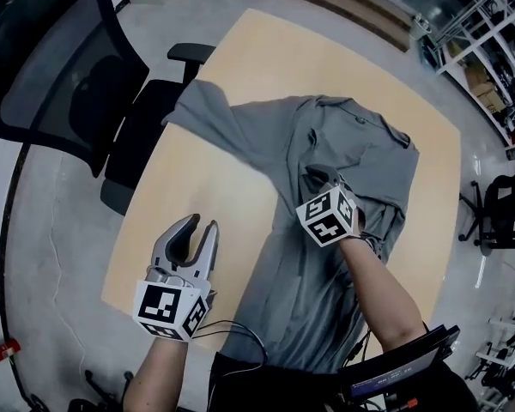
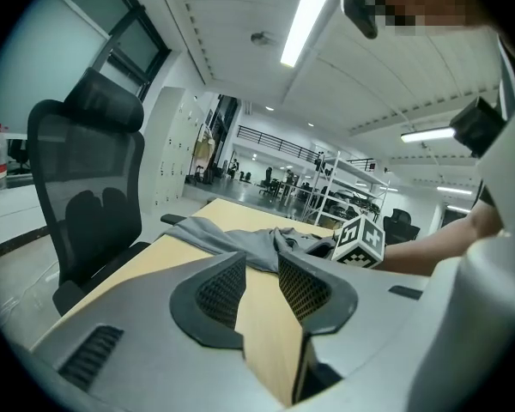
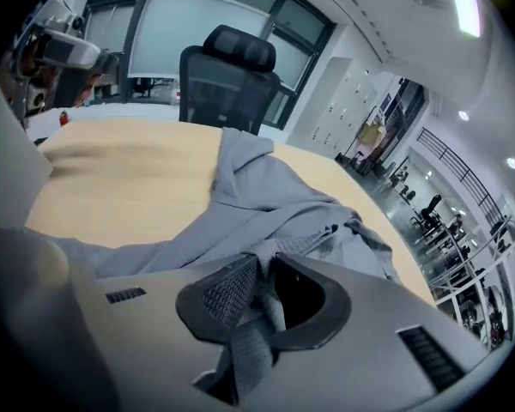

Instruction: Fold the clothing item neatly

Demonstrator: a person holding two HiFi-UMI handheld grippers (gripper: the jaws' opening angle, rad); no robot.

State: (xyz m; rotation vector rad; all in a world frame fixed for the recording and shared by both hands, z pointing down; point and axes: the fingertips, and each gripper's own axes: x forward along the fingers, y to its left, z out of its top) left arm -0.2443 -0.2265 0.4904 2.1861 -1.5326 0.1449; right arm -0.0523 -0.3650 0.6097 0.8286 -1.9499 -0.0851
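Right gripper view: mesh-textured pads (image 3: 229, 292) pinch soft rumpled grey shirt (image 3: 266, 200).

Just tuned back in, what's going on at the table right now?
A person is working on a grey shirt with a hand-held gripper in each hand. The shirt lies rumpled and unfolded across the wooden table, one sleeve stretched toward the office chair. The right gripper has its jaws pinched on a strip of the fabric near the shirt's middle. The left gripper hovers over bare table beside the shirt, jaws apart and empty.
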